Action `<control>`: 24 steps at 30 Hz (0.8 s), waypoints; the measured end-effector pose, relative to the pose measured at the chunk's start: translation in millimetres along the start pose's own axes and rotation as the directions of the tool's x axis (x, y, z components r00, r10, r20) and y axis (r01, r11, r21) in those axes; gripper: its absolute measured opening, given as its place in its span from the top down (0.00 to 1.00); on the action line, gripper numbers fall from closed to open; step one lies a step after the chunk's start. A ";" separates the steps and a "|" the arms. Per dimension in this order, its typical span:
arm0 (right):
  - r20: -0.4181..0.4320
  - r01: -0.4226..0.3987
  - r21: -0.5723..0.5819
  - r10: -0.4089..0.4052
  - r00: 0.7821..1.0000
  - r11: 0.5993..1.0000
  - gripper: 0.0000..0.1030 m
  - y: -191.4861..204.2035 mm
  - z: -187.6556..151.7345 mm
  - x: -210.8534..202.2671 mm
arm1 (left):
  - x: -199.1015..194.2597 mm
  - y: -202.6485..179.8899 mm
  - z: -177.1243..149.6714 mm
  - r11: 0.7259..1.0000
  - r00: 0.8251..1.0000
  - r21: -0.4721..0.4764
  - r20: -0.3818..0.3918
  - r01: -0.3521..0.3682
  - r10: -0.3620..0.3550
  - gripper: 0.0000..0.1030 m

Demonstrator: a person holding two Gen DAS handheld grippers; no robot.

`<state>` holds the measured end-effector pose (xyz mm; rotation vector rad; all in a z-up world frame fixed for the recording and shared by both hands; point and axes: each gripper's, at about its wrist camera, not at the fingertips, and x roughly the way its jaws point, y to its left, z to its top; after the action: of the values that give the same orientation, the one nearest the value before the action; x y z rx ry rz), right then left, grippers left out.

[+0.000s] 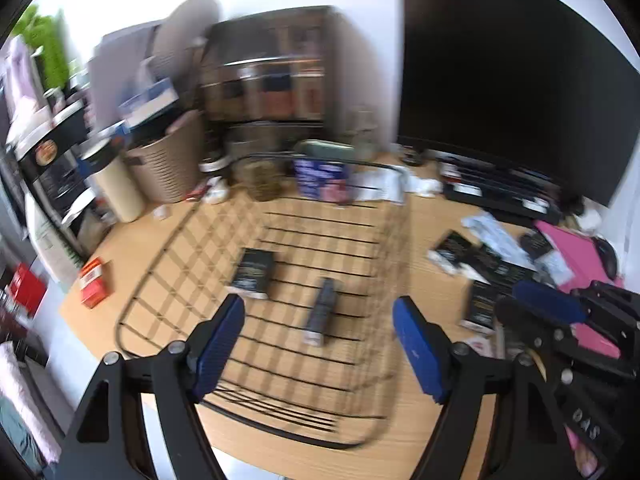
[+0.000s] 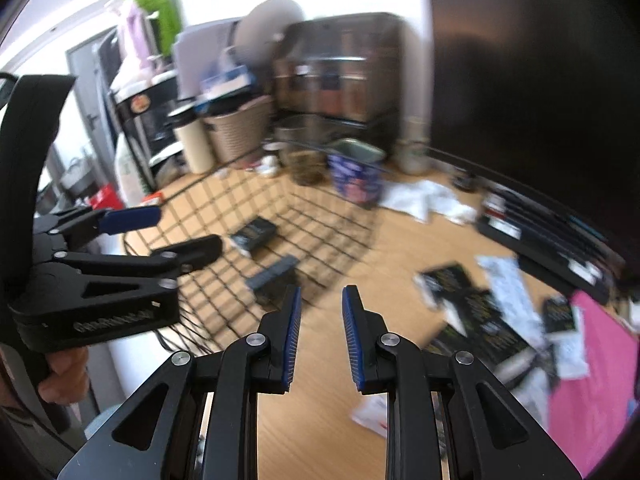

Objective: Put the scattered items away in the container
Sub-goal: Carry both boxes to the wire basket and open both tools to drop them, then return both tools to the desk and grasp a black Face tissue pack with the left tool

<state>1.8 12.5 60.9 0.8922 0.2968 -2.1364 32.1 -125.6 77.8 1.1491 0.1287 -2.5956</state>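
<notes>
**Operator:** Cluttered room behind, pale wooden table (image 1: pixel 424 240) in front, and both views are smeared. I count two things inside the wire basket (image 1: pixel 168 248): a dark flat packet (image 1: pixel 254 270) toward its far left and a dark tube (image 1: pixel 322 312) lying nearer me, in the middle.

**Colleague:** So the job is barely begun?

**Operator:** That's my reading. To the right of the basket a scatter of black packets (image 2: pixel 472 308) and white wrappers (image 2: pixel 506 276) lies on the table, partly over a pink sheet (image 2: pixel 592 380), plus one small white packet (image 2: pixel 372 416) close to me. A red-and-white box (image 1: pixel 94 282) sits on the table just left of the basket, outside it. Most of the tidying is left.

**Colleague:** And your tools?

**Operator:** My left tool (image 1: pixel 318 344) hangs over the near part of the basket, pads wide apart, nothing between them. My right tool (image 2: pixel 318 328) is over bare table beside the basket's right wall; its pads show a narrow gap, about as closed as they get, and it carries nothing. I'd judge the scatter on the right is next.
</notes>
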 end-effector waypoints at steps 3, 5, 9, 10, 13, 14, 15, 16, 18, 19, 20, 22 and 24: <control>-0.006 0.064 0.043 -0.063 0.998 0.997 0.79 -31.3 -18.1 -18.2 | -3.9 -34.7 -2.1 0.997 0.999 0.059 -0.004 0.050 -0.050 0.23; -0.017 0.103 0.069 -0.102 0.995 0.992 0.79 -51.8 -31.7 -28.3 | -4.0 -59.6 -4.4 0.992 0.997 0.094 -0.011 0.081 -0.080 0.23; -0.045 0.163 0.121 -0.158 0.986 0.979 0.78 -86.8 -56.4 -42.7 | 8.7 -104.4 -13.8 0.979 0.991 0.158 -0.056 0.128 -0.120 0.23; -0.051 0.171 0.135 -0.165 0.985 0.976 0.78 -94.1 -62.6 -45.1 | 15.2 -114.3 -18.1 0.976 0.989 0.170 -0.077 0.136 -0.125 0.23; -0.070 0.189 0.170 -0.179 0.981 0.967 0.77 -111.2 -81.2 -47.7 | 35.5 -135.2 -34.1 0.967 0.980 0.194 -0.144 0.166 -0.139 0.23; -0.081 0.195 0.179 -0.183 0.980 0.964 0.77 -116.4 -89.2 -47.2 | 42.2 -140.6 -40.7 0.964 0.976 0.202 -0.166 0.172 -0.140 0.23; -0.095 0.202 0.189 -0.187 0.978 0.961 0.77 -121.9 -98.8 -46.3 | 48.8 -145.1 -47.5 0.962 0.973 0.210 -0.187 0.174 -0.135 0.23; -0.111 0.211 0.200 -0.192 0.975 0.957 0.77 -126.6 -108.8 -45.4 | 54.7 -148.8 -53.9 0.961 0.970 0.216 -0.207 0.174 -0.129 0.23; -0.139 0.222 0.216 -0.195 0.971 0.951 0.77 -133.3 -125.0 -44.5 | 62.6 -152.2 -62.9 0.961 0.963 0.210 -0.236 0.181 -0.130 0.23; -0.151 0.223 0.224 -0.192 0.970 0.949 0.77 -136.3 -131.6 -44.2 | 66.7 -153.2 -66.6 0.961 0.959 0.206 -0.250 0.186 -0.132 0.23; -0.162 0.227 0.233 -0.193 0.968 0.946 0.77 -139.5 -138.1 -43.9 | 69.8 -154.5 -70.2 0.960 0.956 0.206 -0.260 0.190 -0.133 0.23; -0.177 0.236 0.242 -0.197 0.964 0.941 0.77 -144.5 -147.5 -42.1 | 73.9 -157.7 -74.5 0.959 0.955 0.215 -0.270 0.186 -0.125 0.23; -0.187 0.235 0.246 -0.192 0.963 0.940 0.77 -148.8 -151.6 -38.8 | 77.4 -160.2 -76.6 0.959 0.954 0.218 -0.275 0.181 -0.117 0.23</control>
<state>-15.9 205.5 -34.4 1.2410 0.1970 -2.3465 -11.7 24.0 -37.1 1.6247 -0.0488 -2.6326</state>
